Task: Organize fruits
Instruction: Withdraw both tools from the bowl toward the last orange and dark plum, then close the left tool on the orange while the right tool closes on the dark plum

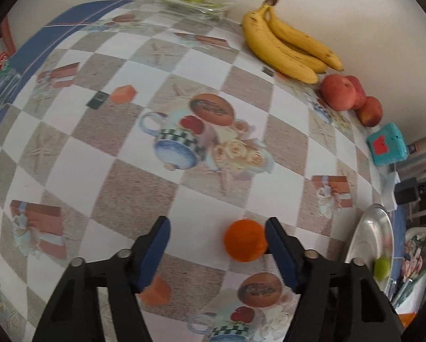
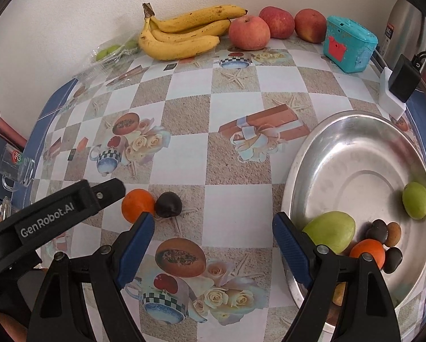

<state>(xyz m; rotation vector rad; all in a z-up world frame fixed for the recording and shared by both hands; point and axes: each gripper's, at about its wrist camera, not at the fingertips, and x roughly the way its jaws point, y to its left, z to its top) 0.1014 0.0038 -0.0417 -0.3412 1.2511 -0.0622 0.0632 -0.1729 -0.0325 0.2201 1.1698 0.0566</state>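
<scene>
An orange (image 1: 245,243) lies on the patterned tablecloth between the fingers of my left gripper (image 1: 217,228). It touches the right pad, while the left pad stands well clear, so the jaws are open around it. The right wrist view shows the same orange (image 2: 137,205) with a dark round fruit (image 2: 168,204) touching it on the right, and one left gripper finger (image 2: 107,192) reaching it from the left. My right gripper (image 2: 213,228) hangs open over bare cloth with nothing between its pads. A metal bowl (image 2: 295,154) to its right holds a green mango (image 2: 330,230), another orange (image 2: 368,252) and several small fruits.
Along the wall lie a bunch of bananas (image 2: 181,37), three red apples (image 2: 248,32), a teal box (image 2: 348,42) and a clear bag of green fruit (image 2: 113,50). A charger (image 2: 404,79) sits by the bowl. A glass mug (image 2: 16,165) stands at the left table edge.
</scene>
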